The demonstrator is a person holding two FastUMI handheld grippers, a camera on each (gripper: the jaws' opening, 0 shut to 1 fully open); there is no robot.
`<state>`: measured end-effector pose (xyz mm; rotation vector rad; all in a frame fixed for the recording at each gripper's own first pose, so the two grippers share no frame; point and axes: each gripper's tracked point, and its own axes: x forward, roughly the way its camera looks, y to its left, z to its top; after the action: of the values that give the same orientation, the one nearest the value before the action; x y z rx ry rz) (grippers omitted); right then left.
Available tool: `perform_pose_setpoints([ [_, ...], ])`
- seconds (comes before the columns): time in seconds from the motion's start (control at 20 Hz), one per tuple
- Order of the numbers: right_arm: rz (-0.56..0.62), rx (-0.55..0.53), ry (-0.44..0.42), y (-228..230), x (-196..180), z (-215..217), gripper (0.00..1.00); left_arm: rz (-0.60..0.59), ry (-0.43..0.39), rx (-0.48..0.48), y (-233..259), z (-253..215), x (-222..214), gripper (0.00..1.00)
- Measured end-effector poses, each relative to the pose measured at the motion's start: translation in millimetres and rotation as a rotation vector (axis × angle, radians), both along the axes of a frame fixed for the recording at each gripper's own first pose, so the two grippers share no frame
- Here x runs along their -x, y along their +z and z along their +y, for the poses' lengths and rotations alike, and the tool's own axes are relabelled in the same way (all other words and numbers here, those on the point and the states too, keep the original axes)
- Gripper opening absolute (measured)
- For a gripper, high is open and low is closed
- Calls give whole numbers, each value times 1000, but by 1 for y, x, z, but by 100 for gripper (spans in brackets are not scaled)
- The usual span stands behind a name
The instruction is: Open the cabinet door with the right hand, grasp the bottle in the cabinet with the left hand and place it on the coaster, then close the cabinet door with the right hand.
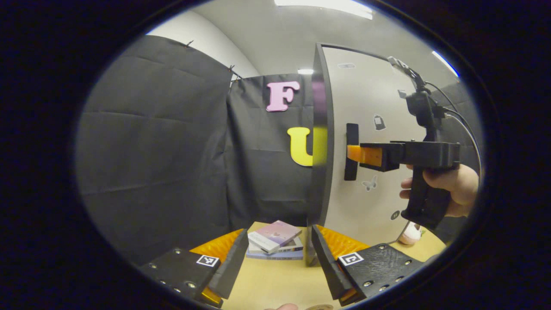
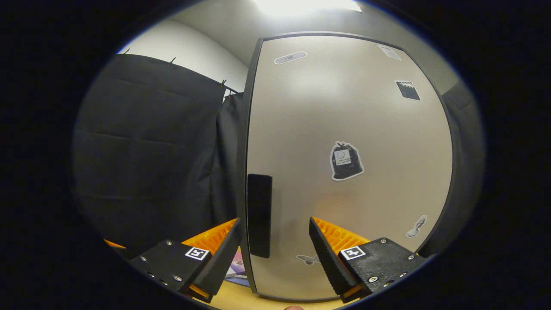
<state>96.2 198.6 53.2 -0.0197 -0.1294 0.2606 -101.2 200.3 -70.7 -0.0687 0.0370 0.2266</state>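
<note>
The cabinet door (image 2: 344,129) is a pale panel with stickers and stands shut or nearly shut. Its black upright handle (image 2: 259,215) sits near the door's left edge. My right gripper (image 2: 273,221) is open, one finger on each side of the handle, with gaps to both. In the left gripper view the right gripper (image 1: 352,153) reaches the handle (image 1: 351,129) from the right, held by a hand (image 1: 456,189). My left gripper (image 1: 279,232) hangs open and empty over the table, in front of the cabinet's dark left edge (image 1: 320,142). The inside of the cabinet is hidden.
A stack of books (image 1: 275,239) lies on the light wooden table (image 1: 275,280) beside the cabinet's foot. A small pink soft item (image 1: 410,234) sits at the cabinet's right. Black cloth walls close the left and the back. A brown round rim (image 1: 320,307) peeks in at the bottom edge.
</note>
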Motion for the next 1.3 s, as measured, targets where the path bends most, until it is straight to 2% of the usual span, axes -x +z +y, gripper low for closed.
perform_pose_setpoints([
  [0.2, 25, 17, -4, -6, -11, 16, 89, -6, 9, -14, -3, 22, 2, 85],
  [0.3, 38, 23, -11, -8, -17, 18, 78, -1, 2, -9, -7, 28, 2, 84],
  [0.35, 41, 18, -51, -8, -21, 11, 58, 4, -1, -4, -11, 31, 1, 84],
  [0.45, 72, -17, -58, -11, -24, 15, 35, 8, -12, 9, -17, 32, 2, 84],
  [0.55, 102, -2, -57, -14, -22, 18, 30, 11, -20, 19, -24, 37, 2, 84],
  [0.65, 128, 29, -59, -16, -20, 13, 31, 12, -28, 28, -29, 38, 4, 84],
  [0.7, 140, 20, -55, -15, -18, 15, 27, 11, -31, 33, -31, 41, 3, 84],
  [0.85, 159, 9, -39, -13, -9, 17, 28, 10, -35, 50, -39, 47, -2, 84],
  [0.9, 162, 12, -37, -15, -3, 16, 24, 14, -31, 50, -42, 51, -4, 84],
  [1.05, 166, 34, -25, -20, 19, 10, 24, 8, -9, 36, -42, 64, -2, 84],
  [1.3, 173, 18, 0, -21, 60, 0, 26, 25, -10, 10, -48, 55, 20, 84],
])
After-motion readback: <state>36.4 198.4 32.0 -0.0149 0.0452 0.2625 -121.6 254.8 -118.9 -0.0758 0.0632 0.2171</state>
